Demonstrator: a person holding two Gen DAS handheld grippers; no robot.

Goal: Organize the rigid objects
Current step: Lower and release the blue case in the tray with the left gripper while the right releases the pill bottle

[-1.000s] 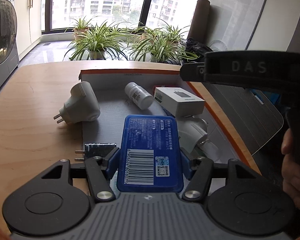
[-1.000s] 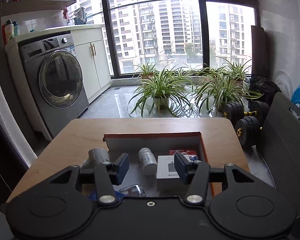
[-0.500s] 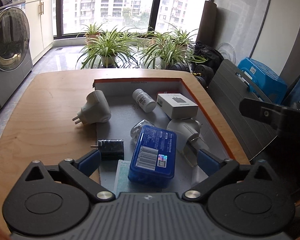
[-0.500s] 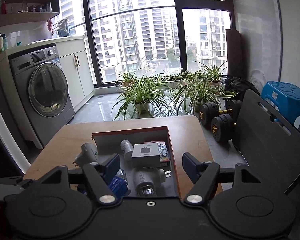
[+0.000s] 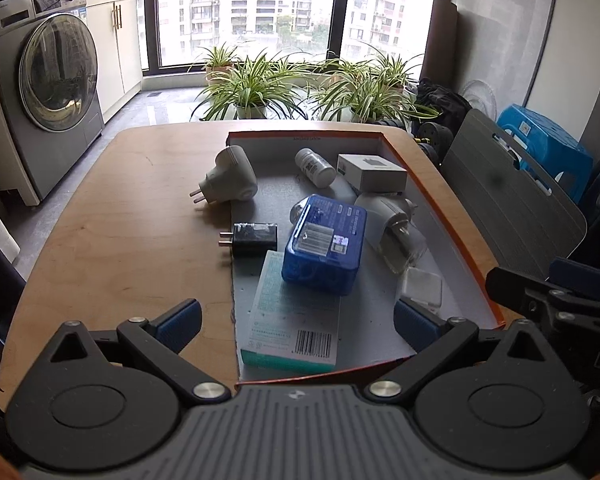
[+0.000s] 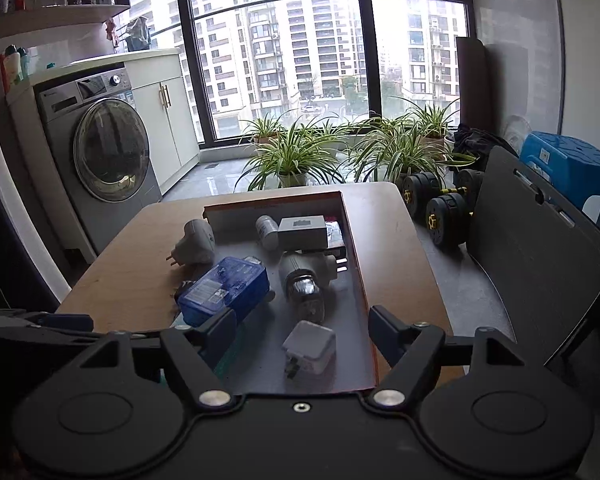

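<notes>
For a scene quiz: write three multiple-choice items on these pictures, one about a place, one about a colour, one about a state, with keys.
1. Where does the blue case rest?
A. on the teal box in the tray
B. on the bare table
C. in the left gripper

2. What colour is the charger at the tray's left edge?
A. white
B. black
C. orange

3. How is the left gripper?
A. shut on the case
B. shut on nothing
C. open, holding nothing

Key: 1 A, the case lies partly over the teal box. 2 B, its body is black with two prongs. 3 C, its blue pads stand wide apart.
</notes>
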